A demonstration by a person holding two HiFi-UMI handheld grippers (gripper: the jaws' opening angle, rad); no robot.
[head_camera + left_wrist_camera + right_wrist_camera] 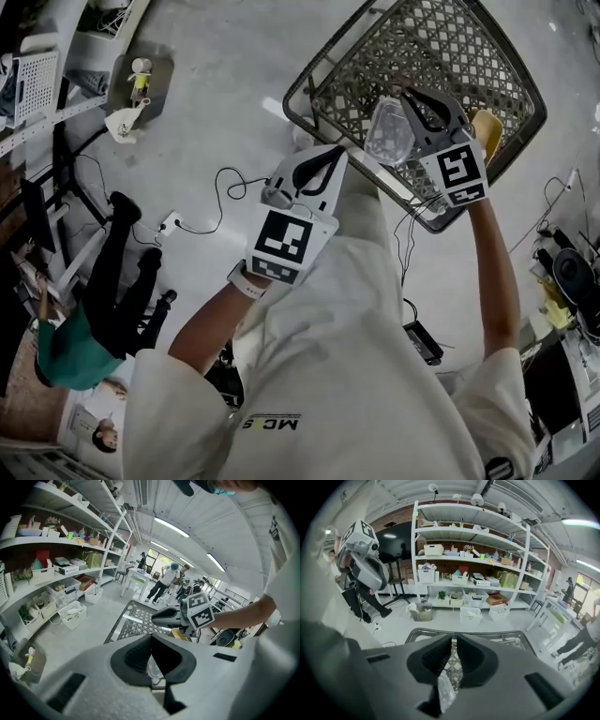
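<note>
Hanging over wire basket [441, 42], clear plastic bag [387, 131] is pinched between closed jaws of right gripper [410, 96]; left gripper [336, 157] is held just beside, jaws pressed together, nothing clamped

Pale grey floor [206, 112], smooth, with a black cable [220, 202] trailing across it. White multi-tier shelving [473, 559], stocked with bins, stands against a red brick wall [401, 520]. Ceiling strip lights [171, 527] lit. Windows [153, 555] at far end.
</note>
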